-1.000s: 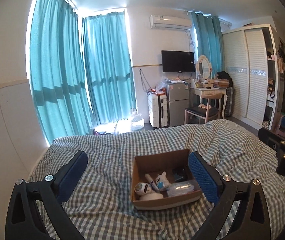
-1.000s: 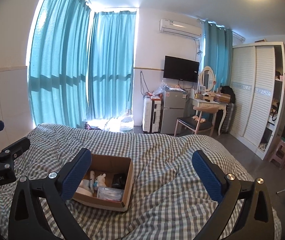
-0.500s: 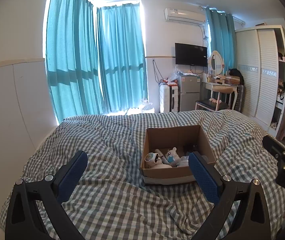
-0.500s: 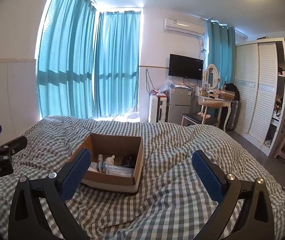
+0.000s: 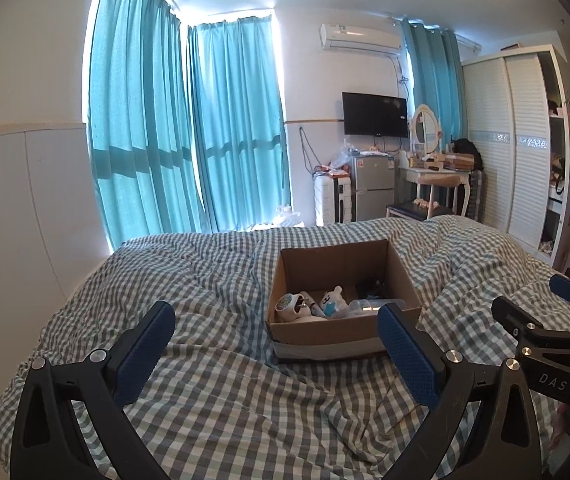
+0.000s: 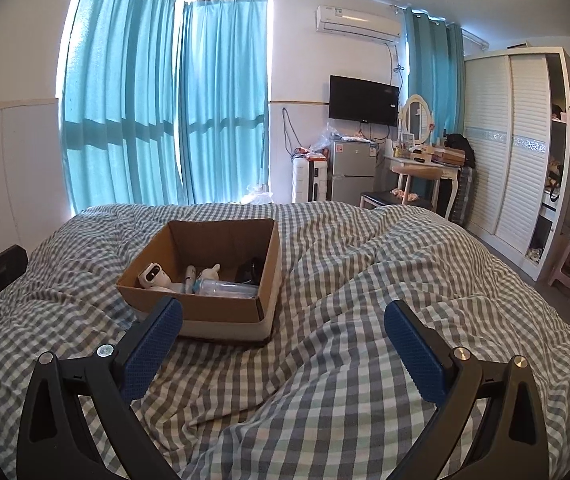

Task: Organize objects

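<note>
An open cardboard box (image 5: 325, 338) sits on the checked bedcover (image 5: 213, 392); it also shows in the right wrist view (image 6: 221, 316). Inside lie a small white robot toy (image 5: 293, 307), a white and blue bunny figure (image 5: 331, 300), a clear plastic bottle (image 6: 225, 289) and a dark object (image 6: 249, 270). My left gripper (image 5: 275, 354) is open and empty, just in front of the box. My right gripper (image 6: 283, 346) is open and empty, in front of and right of the box. It also shows at the right edge of the left wrist view (image 5: 541, 316).
The bedcover is rumpled, with a raised fold (image 6: 397, 240) right of the box. Past the bed stand teal curtains (image 5: 189, 132), a small fridge (image 5: 373, 188), a suitcase (image 5: 333, 200), a dressing table with chair (image 5: 433, 184) and a white wardrobe (image 5: 521, 140).
Both grippers have come lower and closer to the box, which now looks larger in both views. Both stay open and empty.
</note>
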